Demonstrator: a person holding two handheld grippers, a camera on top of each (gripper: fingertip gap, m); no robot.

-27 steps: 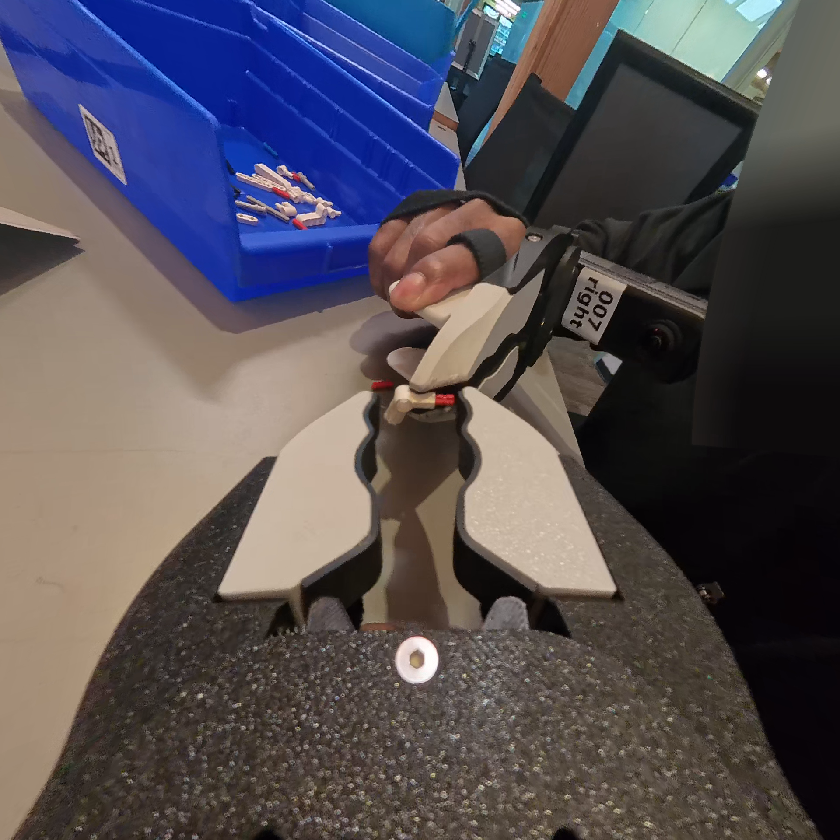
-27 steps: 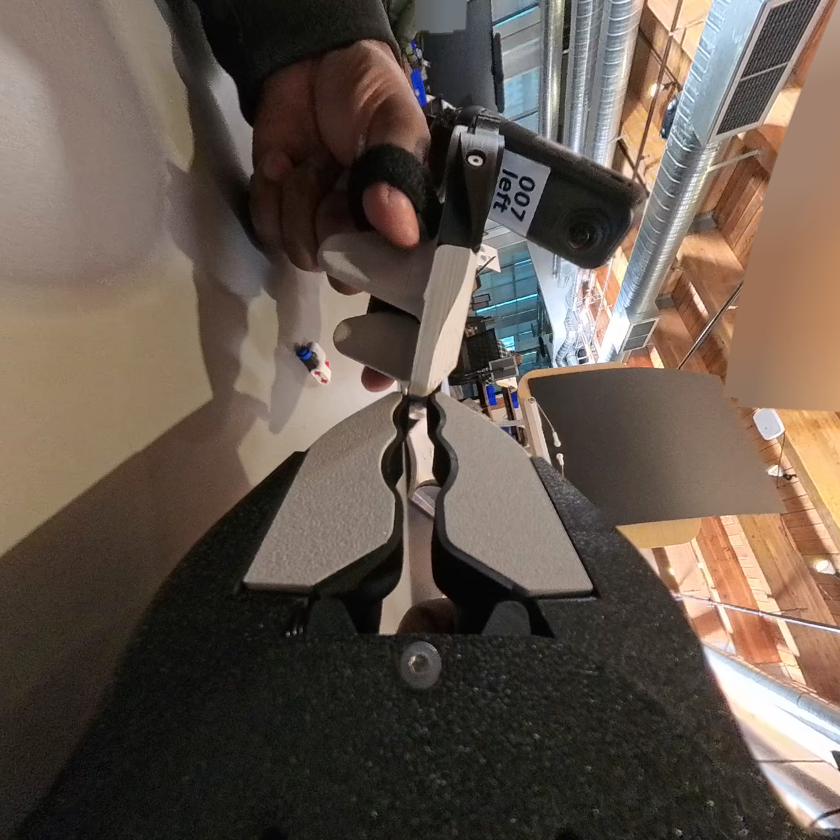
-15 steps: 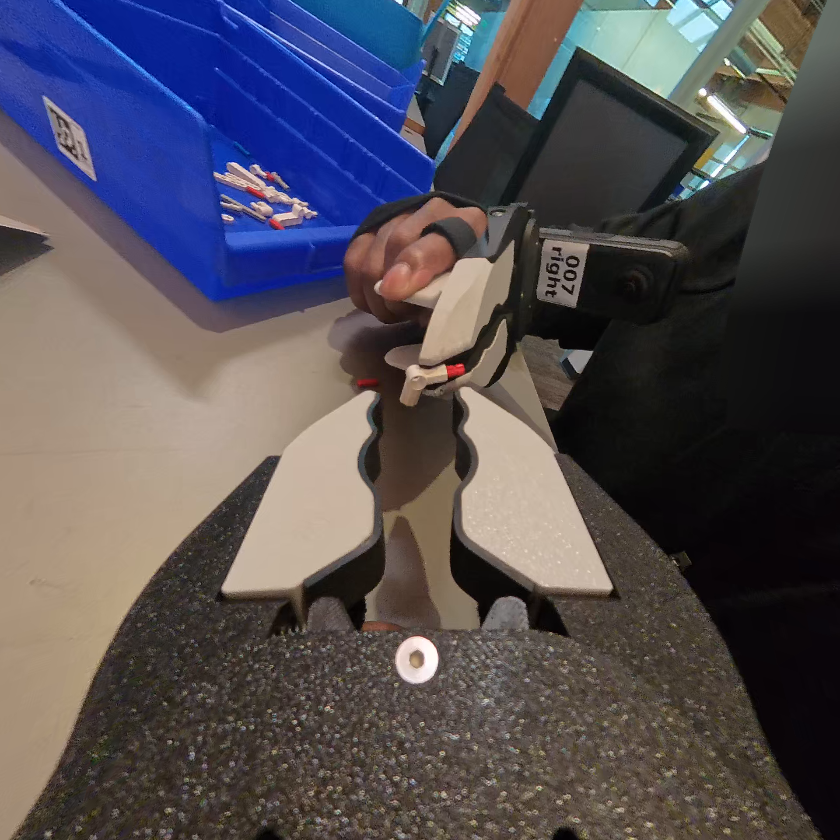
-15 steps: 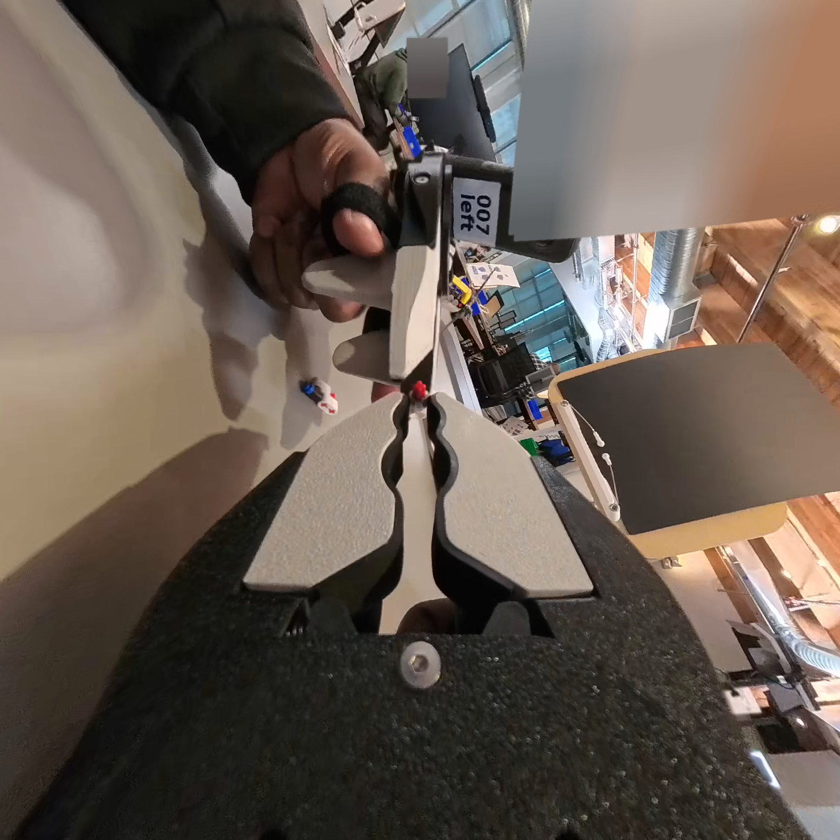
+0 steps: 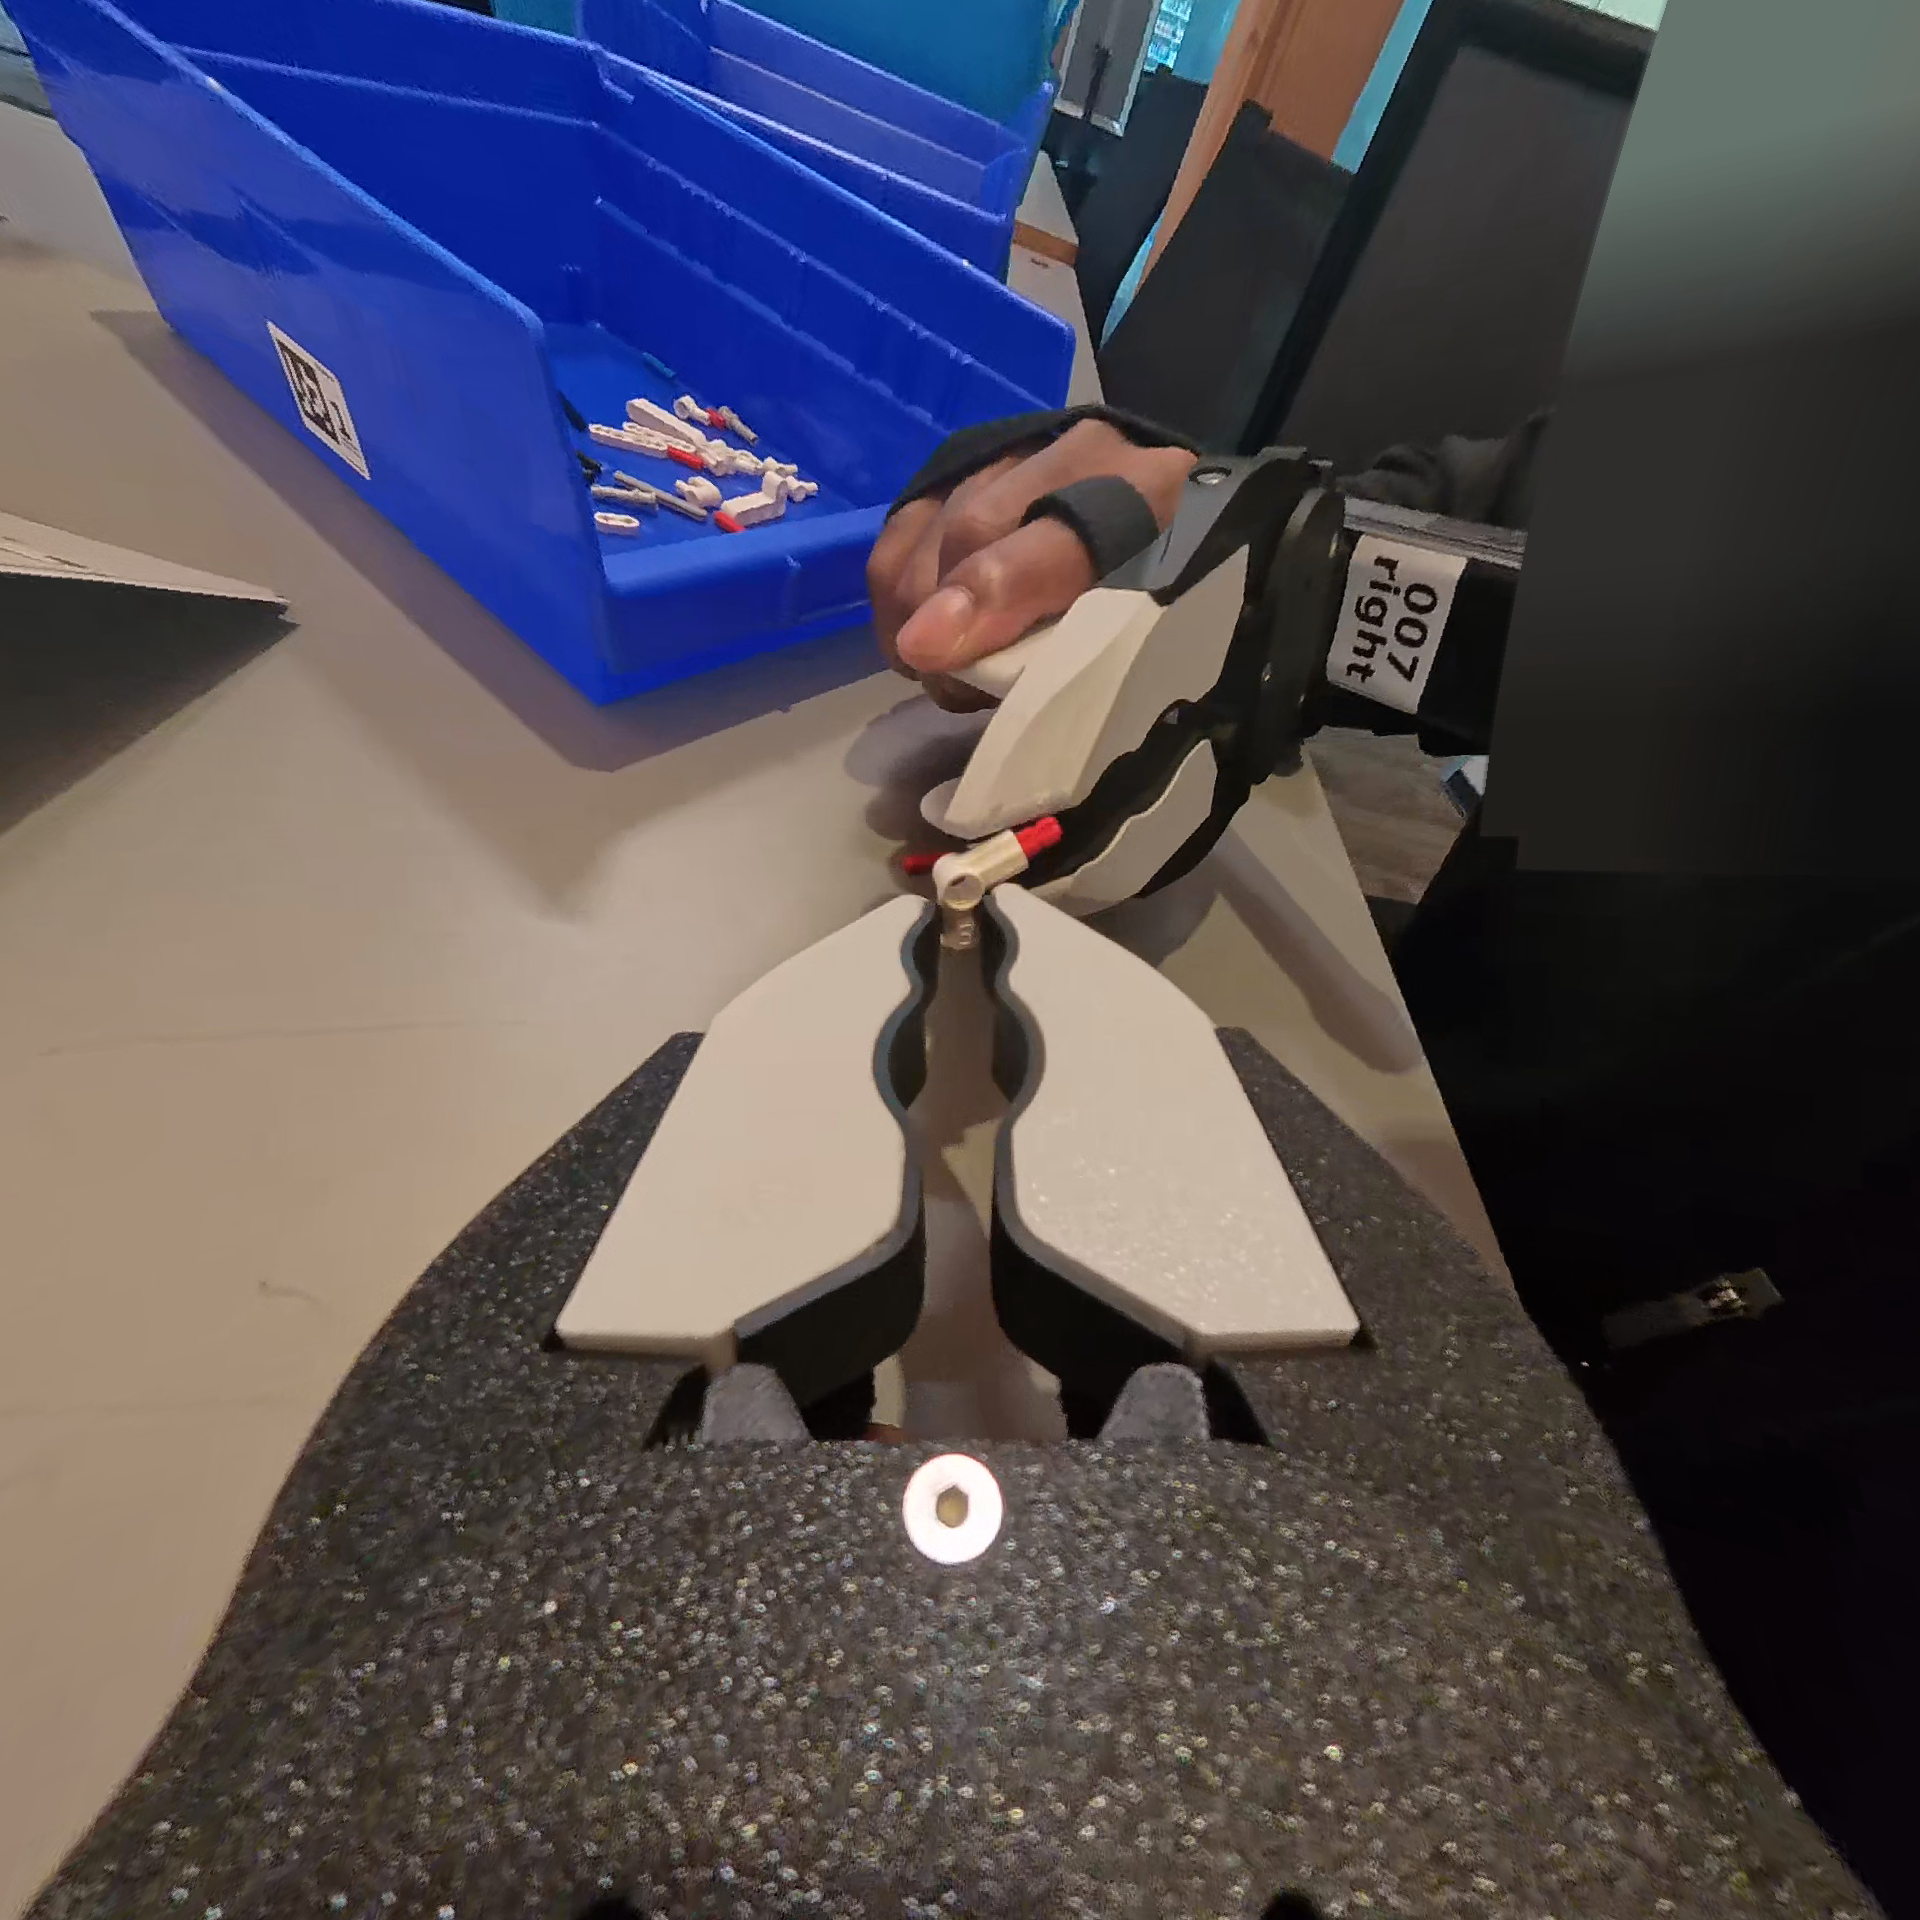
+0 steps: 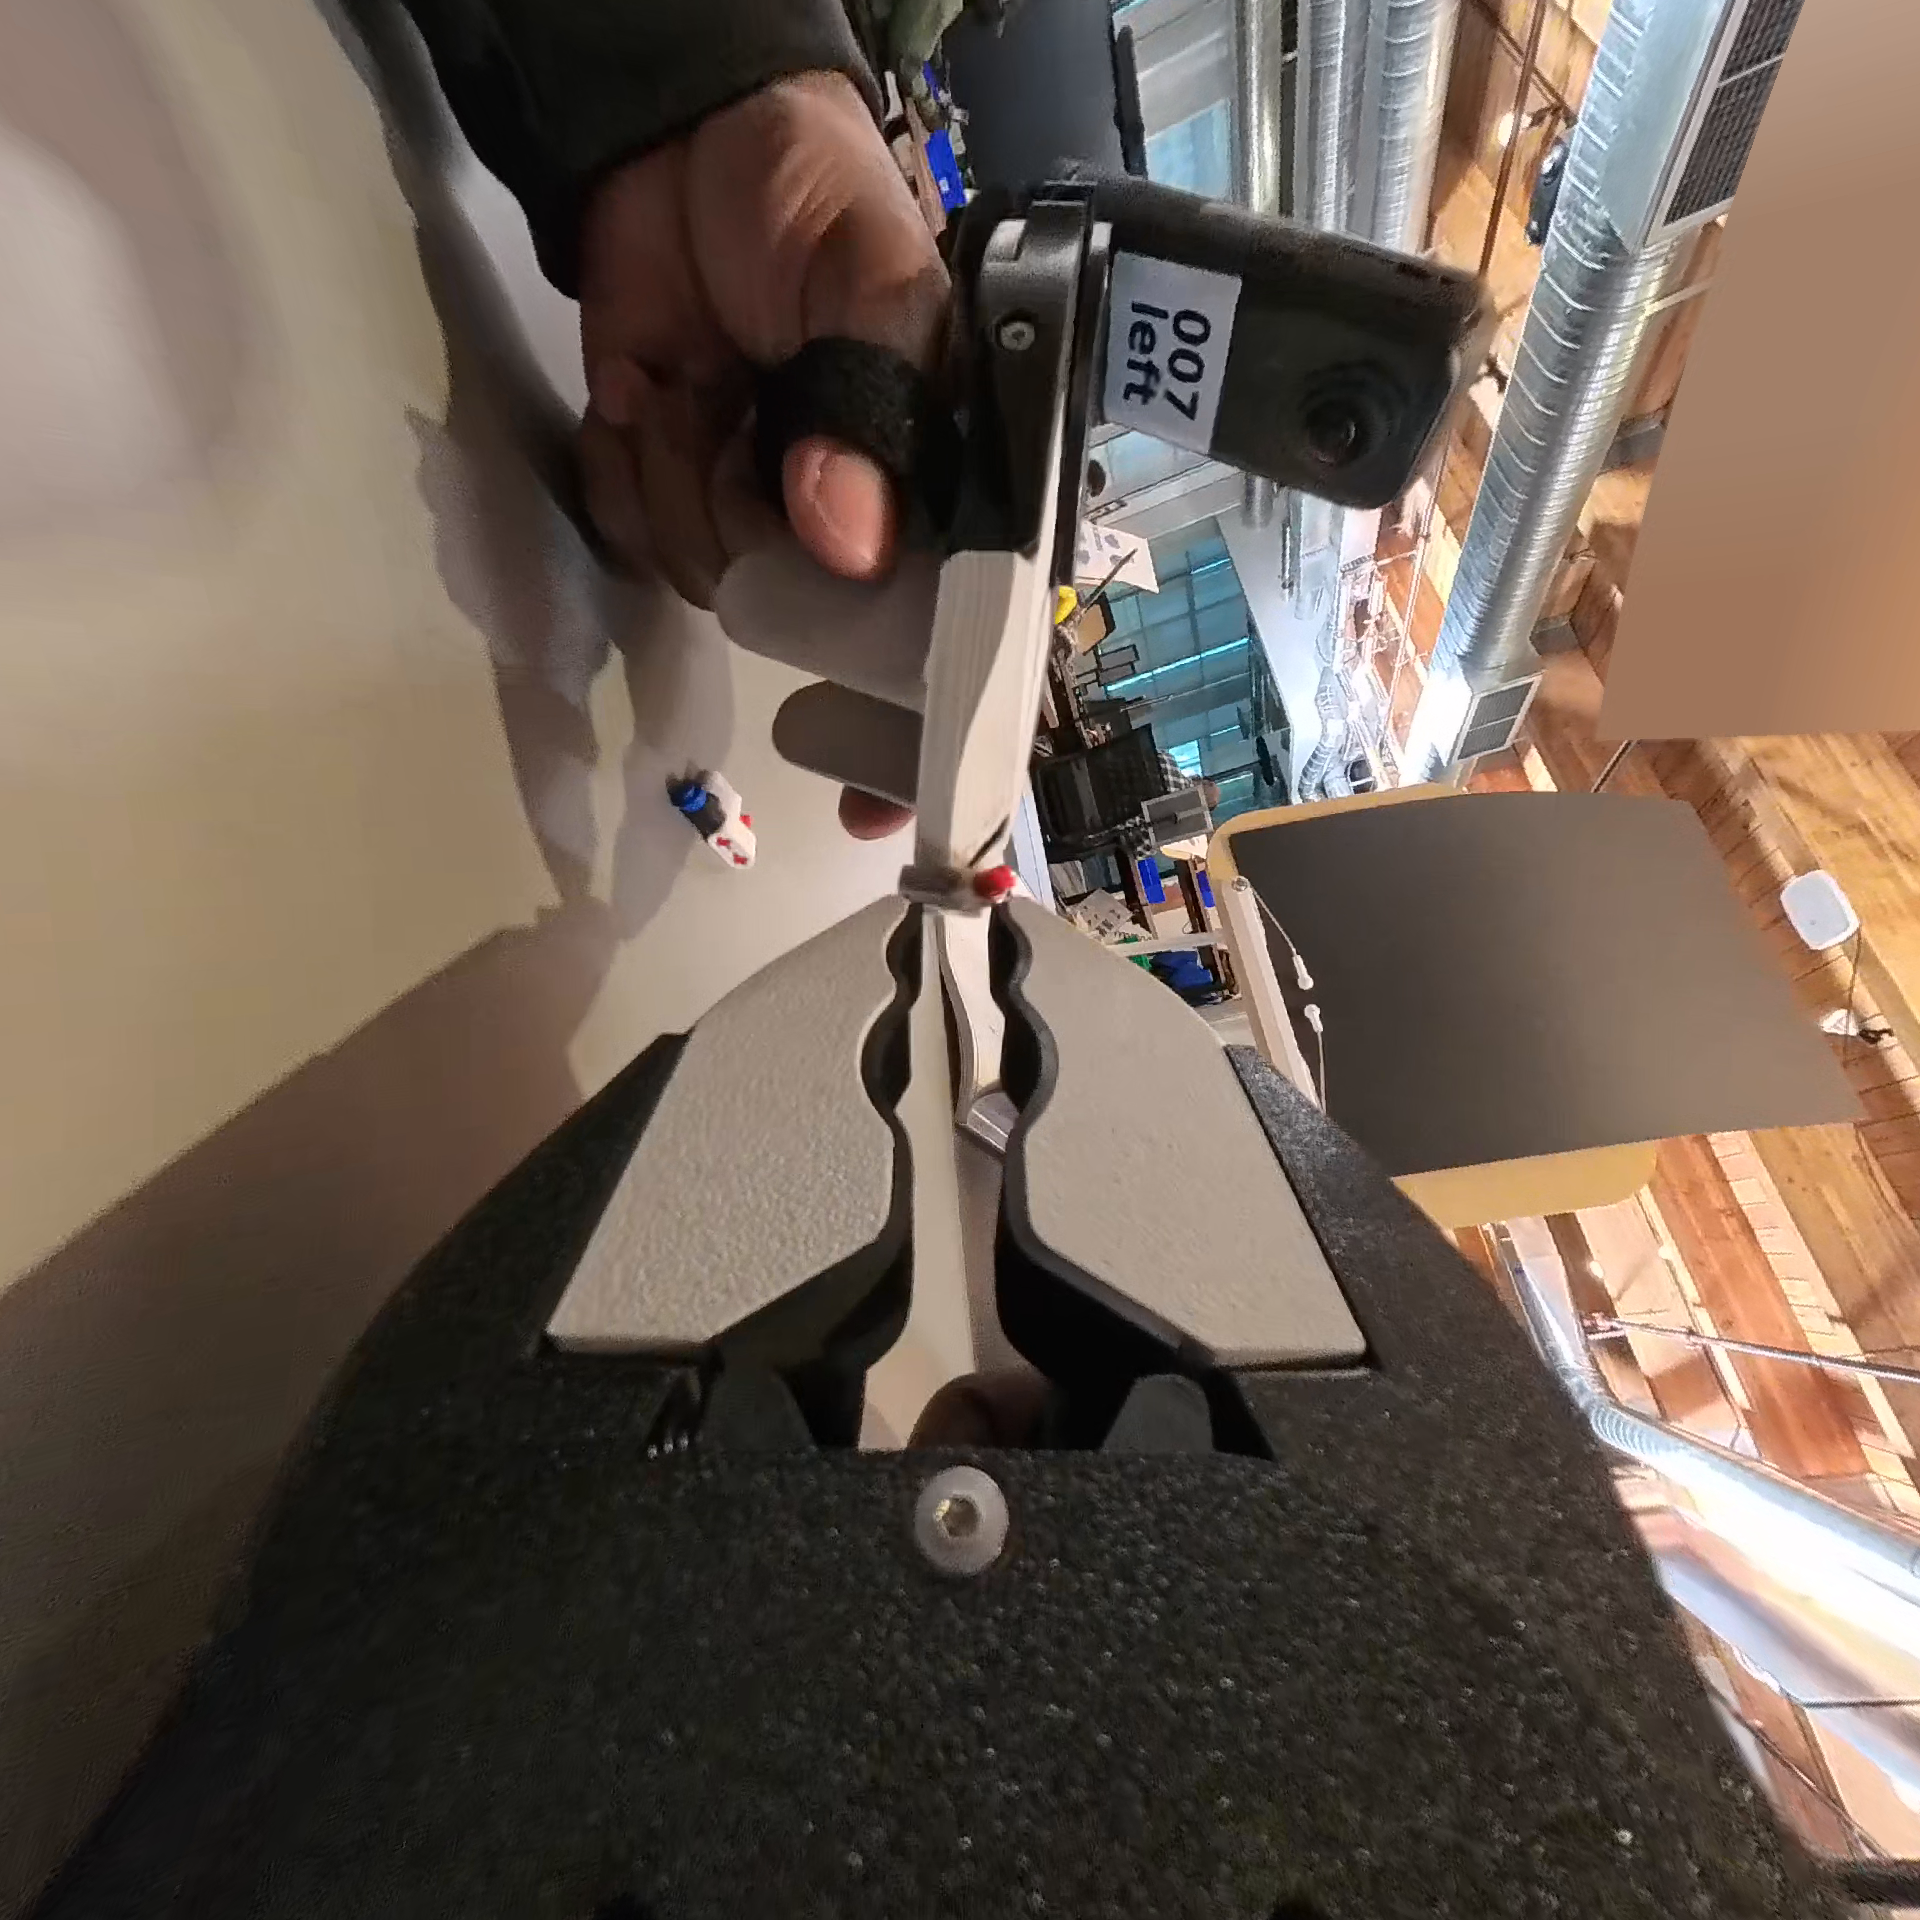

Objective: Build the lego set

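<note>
- The left gripper point(image 5: 961, 920) has its fingers drawn close together, pinching a short grey pin point(image 5: 957, 928) right at the tips; the pin stands up between the two pads.
- Atop that pin sits a small white connector piece point(image 5: 982, 868) with a round eye at one end, just beyond the left fingertips.
- A red axle point(image 5: 1039, 836) sticks out of the connector's far end and runs in between the fingers of the right gripper point(image 5: 1049, 847), which comes in from the right, tilted down; the upper finger lies over the axle, the lower one under it.
- In the right wrist view, the right gripper point(image 6: 954, 914) shows its fingers narrowly apart, with the connector point(image 6: 940, 885) and the red axle tip point(image 6: 995, 883) lying across their tips; pad contact there is not clear.
- A bare hand point(image 5: 997, 561) with a black finger strap grips the right gripper's handle.
- Another red piece point(image 5: 920, 861) lies on the beige tabletop point(image 5: 364, 987) just behind the connector.
- A blue bin point(image 5: 727, 613) with loose white and red parts point(image 5: 707, 473) stands well apart, further back on the left.
- A small white, blue and red assembly point(image 6: 715, 819) lies on the table beside the left hand point(image 6: 748, 343).
</note>
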